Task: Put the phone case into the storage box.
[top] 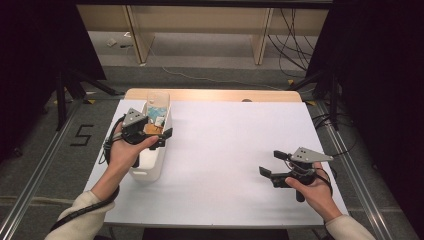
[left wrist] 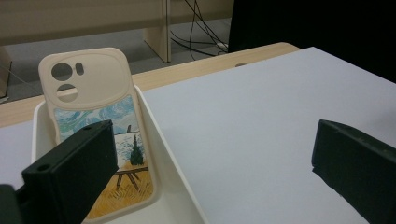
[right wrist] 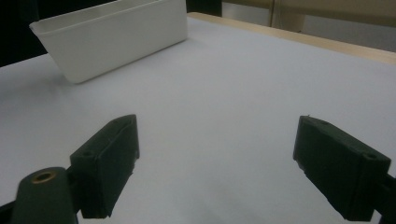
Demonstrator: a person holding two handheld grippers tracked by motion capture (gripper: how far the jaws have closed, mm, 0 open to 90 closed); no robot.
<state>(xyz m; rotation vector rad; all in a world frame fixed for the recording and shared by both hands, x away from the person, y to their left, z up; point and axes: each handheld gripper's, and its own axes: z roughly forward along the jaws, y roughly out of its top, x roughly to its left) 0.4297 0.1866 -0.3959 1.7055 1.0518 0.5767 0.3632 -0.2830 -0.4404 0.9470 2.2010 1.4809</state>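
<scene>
- Where the left gripper [top: 161, 136] hangs over the white bin [top: 148, 172], its jaws stand wide apart with nothing between them; in the left gripper view one jaw sits over the bin's inside and the other over the bare white table sheet [left wrist: 261, 121].
- Phone case [left wrist: 100, 135]: lies propped inside the bin, leaning against the bin's far end, back side up towards the camera.
- Case appearance: cream, soft-edged rim; a large rounded cream camera panel at the top with two round cut-outs and one small oval cut-out.
- Printed picture below the panel: swirling blue and white sky, a dark green cypress-like tree near the middle, a pale band beneath the sky, then golden-yellow field at the bottom with a dark fence-like or trestle shape.
- Lower left part of the case is hidden behind the near jaw; whether the jaw touches it, cannot tell.
- High view: the case [top: 156, 120] shows as a patch of blue and orange in the bin, just beside the left gripper's jaws.
- Bin stands at the left edge of the white sheet, long side running away from the person; plain white, sloped walls.
- Right gripper [top: 271, 164]: held low above the sheet at the right, well apart from the bin, jaws open and empty.
- Right gripper view: bin [right wrist: 116, 39] seen across the sheet, beyond the spread jaws.
</scene>
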